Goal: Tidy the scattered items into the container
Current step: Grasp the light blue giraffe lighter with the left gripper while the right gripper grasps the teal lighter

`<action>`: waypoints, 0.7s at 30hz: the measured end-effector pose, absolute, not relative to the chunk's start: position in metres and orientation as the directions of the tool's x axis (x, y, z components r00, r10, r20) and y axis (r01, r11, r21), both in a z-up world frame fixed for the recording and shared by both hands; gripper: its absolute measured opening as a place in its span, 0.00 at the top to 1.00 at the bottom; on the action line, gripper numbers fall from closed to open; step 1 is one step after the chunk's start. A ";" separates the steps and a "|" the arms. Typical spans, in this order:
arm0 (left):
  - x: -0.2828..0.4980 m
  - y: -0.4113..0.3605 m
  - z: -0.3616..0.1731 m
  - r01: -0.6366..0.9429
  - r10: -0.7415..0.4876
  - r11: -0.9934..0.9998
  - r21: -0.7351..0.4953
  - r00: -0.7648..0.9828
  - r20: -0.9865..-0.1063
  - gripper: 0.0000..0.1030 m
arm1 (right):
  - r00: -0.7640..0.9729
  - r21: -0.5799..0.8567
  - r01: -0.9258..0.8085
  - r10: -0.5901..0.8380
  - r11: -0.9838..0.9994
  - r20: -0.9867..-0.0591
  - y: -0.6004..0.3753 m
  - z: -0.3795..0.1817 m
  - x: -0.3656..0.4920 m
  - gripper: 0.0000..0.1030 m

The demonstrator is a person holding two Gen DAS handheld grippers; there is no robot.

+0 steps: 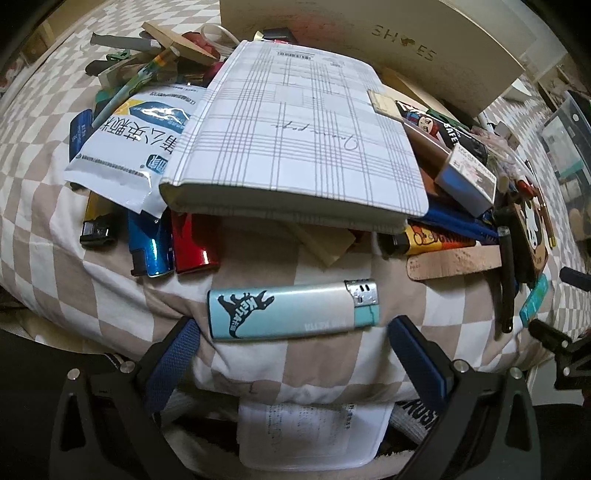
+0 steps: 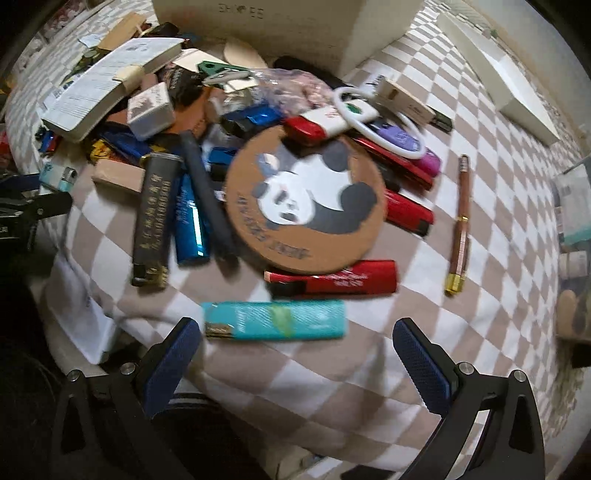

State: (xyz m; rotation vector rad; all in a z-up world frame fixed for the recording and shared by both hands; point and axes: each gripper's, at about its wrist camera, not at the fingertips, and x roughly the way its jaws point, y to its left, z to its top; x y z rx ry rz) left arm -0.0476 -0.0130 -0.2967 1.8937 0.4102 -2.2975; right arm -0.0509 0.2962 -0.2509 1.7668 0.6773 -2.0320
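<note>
A heap of small items lies on a checked cloth [image 1: 122,288] before a beige shoe box [image 1: 388,33]. My left gripper [image 1: 295,345] is open, its blue pads just short of a pale blue dinosaur-print lighter [image 1: 291,312] lying crosswise. Behind it a checked notebook [image 1: 295,140] covers red [image 1: 192,245] and blue [image 1: 149,247] lighters. My right gripper [image 2: 295,341] is open too, close before a teal lighter [image 2: 275,319]. Beyond it lie a round panda coaster [image 2: 306,199], a red lighter [image 2: 332,278] and a brown pen [image 2: 460,225].
The shoe box [image 2: 258,26] stands at the back of the pile. A white foil pouch [image 1: 125,144] lies left of the notebook. Clear plastic bins [image 1: 569,136] stand off to the right. The cloth's front edge drops away under both grippers, with a paper label [image 1: 310,432] below.
</note>
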 end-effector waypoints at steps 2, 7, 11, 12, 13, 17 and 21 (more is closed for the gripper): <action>-0.058 -0.010 -0.313 0.283 0.061 -0.952 -0.118 -0.201 -0.978 0.01 | -0.152 -0.137 0.564 0.061 -0.815 -0.986 0.285 -0.261 -0.056 0.00; -0.077 -0.029 -0.329 0.295 0.057 -0.947 -0.125 -0.230 -0.971 0.10 | -0.139 -0.149 0.517 0.089 -0.843 -0.986 0.287 -0.284 -0.072 0.00; -0.087 -0.039 -0.334 0.286 0.045 -0.951 -0.115 -0.239 -0.970 0.13 | -0.150 -0.155 0.504 0.091 -0.849 -0.984 0.301 -0.293 -0.069 0.00; -0.090 -0.040 -0.334 0.285 0.045 -0.952 -0.114 -0.240 -0.970 0.15 | -0.152 -0.154 0.505 0.088 -0.849 -0.984 0.303 -0.293 -0.070 0.00; -0.091 -0.042 -0.335 0.284 0.045 -0.952 -0.115 -0.242 -0.969 0.19 | -0.153 -0.152 0.507 0.085 -0.849 -0.985 0.303 -0.293 -0.072 0.00; -0.064 -0.032 -0.331 0.273 0.046 -0.955 -0.115 -0.249 -0.968 0.20 | -0.149 -0.136 0.518 0.068 -0.845 -0.987 0.317 -0.271 -0.061 0.10; -0.078 -0.053 -0.340 0.257 0.061 -0.958 -0.129 -0.257 -0.964 0.20 | -0.155 -0.151 0.534 0.079 -0.832 -0.985 0.295 -0.265 -0.041 0.19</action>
